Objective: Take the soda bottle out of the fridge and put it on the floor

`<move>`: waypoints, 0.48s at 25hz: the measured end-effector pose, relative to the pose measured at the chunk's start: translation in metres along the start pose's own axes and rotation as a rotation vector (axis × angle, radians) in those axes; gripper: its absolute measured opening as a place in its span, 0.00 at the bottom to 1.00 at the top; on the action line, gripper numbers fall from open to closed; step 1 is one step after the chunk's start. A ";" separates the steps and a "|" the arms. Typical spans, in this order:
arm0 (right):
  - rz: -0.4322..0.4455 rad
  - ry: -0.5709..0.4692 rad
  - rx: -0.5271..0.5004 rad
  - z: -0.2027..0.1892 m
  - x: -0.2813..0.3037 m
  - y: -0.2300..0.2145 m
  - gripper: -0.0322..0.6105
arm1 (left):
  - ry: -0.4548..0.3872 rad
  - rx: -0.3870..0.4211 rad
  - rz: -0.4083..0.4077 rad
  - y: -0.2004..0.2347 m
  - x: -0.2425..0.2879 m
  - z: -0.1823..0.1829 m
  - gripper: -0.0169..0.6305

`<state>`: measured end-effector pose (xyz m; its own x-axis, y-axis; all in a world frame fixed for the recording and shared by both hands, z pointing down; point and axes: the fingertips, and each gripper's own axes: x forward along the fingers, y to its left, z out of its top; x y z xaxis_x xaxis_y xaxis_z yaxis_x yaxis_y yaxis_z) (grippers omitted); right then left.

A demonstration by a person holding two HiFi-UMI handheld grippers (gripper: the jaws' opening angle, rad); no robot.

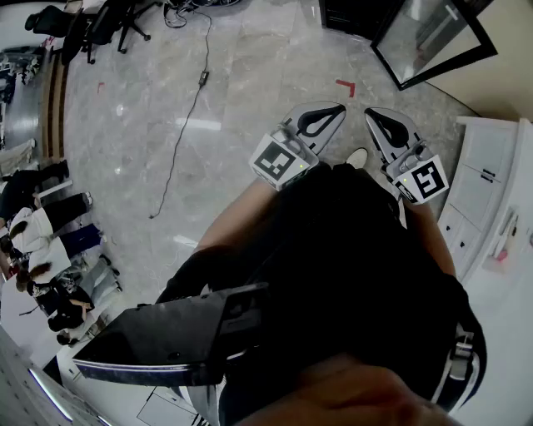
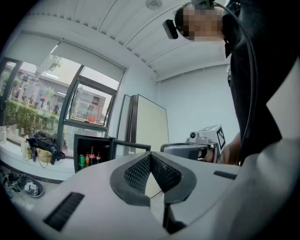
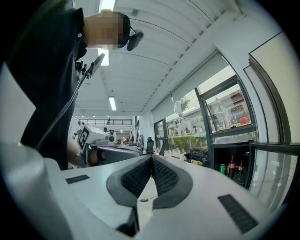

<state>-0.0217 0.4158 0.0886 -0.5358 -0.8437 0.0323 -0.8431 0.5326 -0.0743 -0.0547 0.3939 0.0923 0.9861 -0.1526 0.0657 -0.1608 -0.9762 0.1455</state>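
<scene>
In the left gripper view a small black fridge point(image 2: 77, 143) stands far off with its door open. Inside it, dark soda bottles point(image 2: 92, 155) stand beside a green can point(image 2: 81, 161). The right gripper view shows the same fridge point(image 3: 213, 161), bottles point(image 3: 233, 164) and can point(image 3: 222, 168) at the right. In the head view the fridge's glass door point(image 1: 433, 37) is at the top right. My left gripper point(image 1: 321, 121) and right gripper point(image 1: 387, 125) are held side by side in front of me, well short of the fridge. Both are shut with nothing between the fingers.
A black cable point(image 1: 187, 108) runs across the marble floor, and a red tape mark point(image 1: 346, 86) lies ahead of the grippers. A white cabinet point(image 1: 491, 183) stands close on the right. Office chairs point(image 1: 100, 25) and seated people point(image 1: 50, 241) are at the left. A dark panel point(image 1: 166, 333) juts out below.
</scene>
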 end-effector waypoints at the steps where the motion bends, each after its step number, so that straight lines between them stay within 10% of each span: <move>1: -0.001 -0.002 0.001 0.001 0.000 0.001 0.07 | -0.005 0.003 -0.003 -0.001 -0.001 0.000 0.02; 12: -0.028 -0.061 -0.020 0.020 -0.012 -0.004 0.07 | -0.034 -0.009 -0.011 -0.011 0.004 0.009 0.02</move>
<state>-0.0111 0.4220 0.0683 -0.5086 -0.8606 -0.0267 -0.8589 0.5093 -0.0540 -0.0490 0.4031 0.0815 0.9886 -0.1471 0.0307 -0.1501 -0.9765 0.1545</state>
